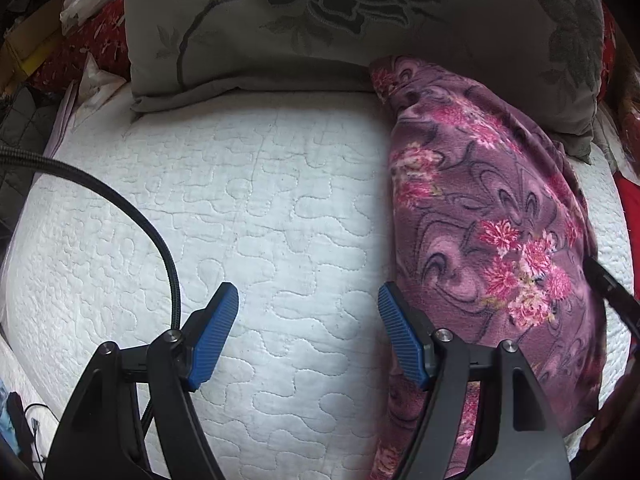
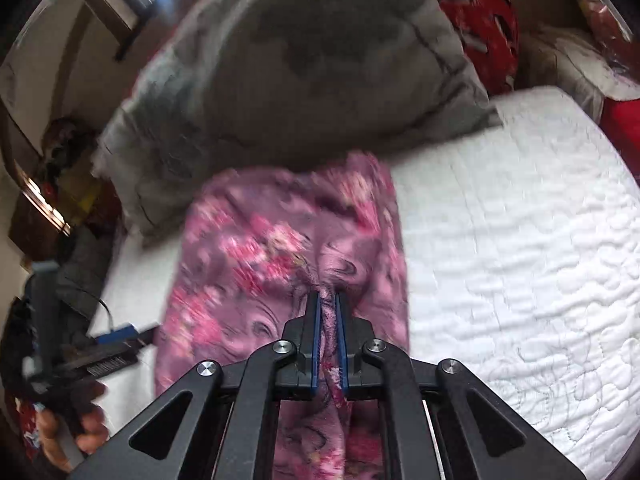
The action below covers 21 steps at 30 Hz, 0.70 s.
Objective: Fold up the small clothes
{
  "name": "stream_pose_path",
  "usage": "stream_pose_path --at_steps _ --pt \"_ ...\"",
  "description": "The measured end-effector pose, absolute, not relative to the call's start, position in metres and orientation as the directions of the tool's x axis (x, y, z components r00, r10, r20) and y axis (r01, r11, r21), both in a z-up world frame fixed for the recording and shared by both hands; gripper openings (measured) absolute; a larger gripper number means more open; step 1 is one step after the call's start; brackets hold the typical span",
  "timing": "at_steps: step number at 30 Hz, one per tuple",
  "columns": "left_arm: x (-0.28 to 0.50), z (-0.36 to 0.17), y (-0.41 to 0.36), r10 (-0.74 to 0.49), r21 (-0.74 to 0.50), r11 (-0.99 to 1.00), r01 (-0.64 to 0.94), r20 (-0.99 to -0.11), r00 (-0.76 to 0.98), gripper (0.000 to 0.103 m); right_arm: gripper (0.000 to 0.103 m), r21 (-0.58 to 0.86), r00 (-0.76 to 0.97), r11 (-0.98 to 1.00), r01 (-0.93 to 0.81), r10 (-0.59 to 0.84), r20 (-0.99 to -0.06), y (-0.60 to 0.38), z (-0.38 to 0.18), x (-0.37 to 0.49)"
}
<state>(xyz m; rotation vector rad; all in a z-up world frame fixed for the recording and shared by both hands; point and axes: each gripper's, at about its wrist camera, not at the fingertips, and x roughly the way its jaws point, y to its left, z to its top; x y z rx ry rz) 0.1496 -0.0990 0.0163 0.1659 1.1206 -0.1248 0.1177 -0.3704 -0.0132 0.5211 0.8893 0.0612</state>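
Left wrist view: garment (image 1: 492,216) is seen at 3 o'clock of the left gripper (image 1: 308,332), long axis running 12 to 6 on the quilt (image 1: 240,200), top end against the pillow (image 1: 320,32). L jaws are held wide, nothing btwn them; the right pad sits just beside the cloth's near edge. Right wrist view: right gripper (image 2: 329,312) is clamped on a bunched fold of the cloth, which hangs blurred ahead at 12. R hand is judged nearer; L must be shifted toward 3 for a grab.

Quilted bed (image 1: 256,216): floral garment (image 1: 492,216), pillow (image 1: 320,24).
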Motion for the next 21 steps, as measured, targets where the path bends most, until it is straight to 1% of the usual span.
stream_pose_path --at_steps 2,3,5,6,7,9,12,14,16,17,18,19,20,21 --pt "0.151 0.016 -0.096 -0.013 0.075 0.980 0.184 -0.899 0.437 0.072 0.009 0.473 0.640 0.865 0.165 0.272 -0.719 -0.371 -0.014 0.117" --pt "0.153 0.016 -0.094 -0.013 0.077 0.979 0.187 -0.899 0.438 0.072 0.016 0.491 0.642 0.855 0.168 0.283 -0.712 -0.373 -0.011 0.118" --pt "0.159 0.019 -0.091 -0.052 0.033 0.982 0.188 -0.901 0.431 0.072 0.018 0.522 0.653 0.833 0.185 0.292 -0.698 -0.379 -0.006 0.121" --pt "0.163 0.021 -0.089 -0.079 0.002 0.983 0.184 -0.900 0.428 0.072 0.023 0.535 0.663 0.822 0.196 0.291 -0.689 -0.383 -0.003 0.124" --pt "0.168 0.025 -0.086 -0.111 -0.038 0.984 0.177 -0.897 0.428 0.072 0.032 0.543 0.671 0.813 0.210 0.284 -0.685 -0.387 -0.002 0.128" --pt "0.180 0.030 -0.085 -0.163 -0.099 0.981 0.170 -0.891 0.424 0.072 0.040 0.553 0.683 0.798 0.240 0.266 -0.681 -0.395 -0.003 0.136" --pt "0.203 0.029 -0.097 -0.215 -0.142 0.967 0.212 -0.900 0.378 0.072 0.040 0.577 0.671 0.768 0.278 0.274 -0.689 -0.399 -0.014 0.155" --pt "0.215 0.028 -0.107 -0.223 -0.142 0.962 0.234 -0.902 0.369 0.072 0.039 0.597 0.660 0.748 0.290 0.295 -0.690 -0.399 -0.020 0.169" --pt "0.222 0.031 -0.114 -0.233 -0.135 0.957 0.258 -0.887 0.398 0.059 0.005 0.579 0.677 0.782 0.229 0.299 -0.672 -0.393 -0.011 0.178" --pt "0.224 0.030 -0.120 -0.225 -0.118 0.955 0.272 -0.885 0.407 0.048 0.004 0.545 0.703 0.815 0.197 0.270 -0.658 -0.389 -0.001 0.179" --pt "0.228 0.027 -0.125 -0.216 -0.102 0.953 0.284 -0.888 0.406 0.043 0.004 0.530 0.735 0.829 0.178 0.246 -0.632 -0.389 0.007 0.177" --pt "0.232 0.021 -0.130 -0.207 -0.092 0.954 0.287 -0.892 0.402 0.043 0.004 0.534 0.751 0.826 0.179 0.236 -0.616 -0.391 0.009 0.176" --pt "0.231 0.019 -0.136 -0.198 -0.085 0.956 0.281 -0.893 0.403 0.043 0.004 0.533 0.742 0.822 0.201 0.227 -0.630 -0.393 0.004 0.179" --pt "0.233 0.017 -0.139 -0.191 -0.081 0.958 0.275 -0.894 0.404 0.043 0.004 0.518 0.709 0.825 0.228 0.224 -0.669 -0.393 -0.007 0.184"
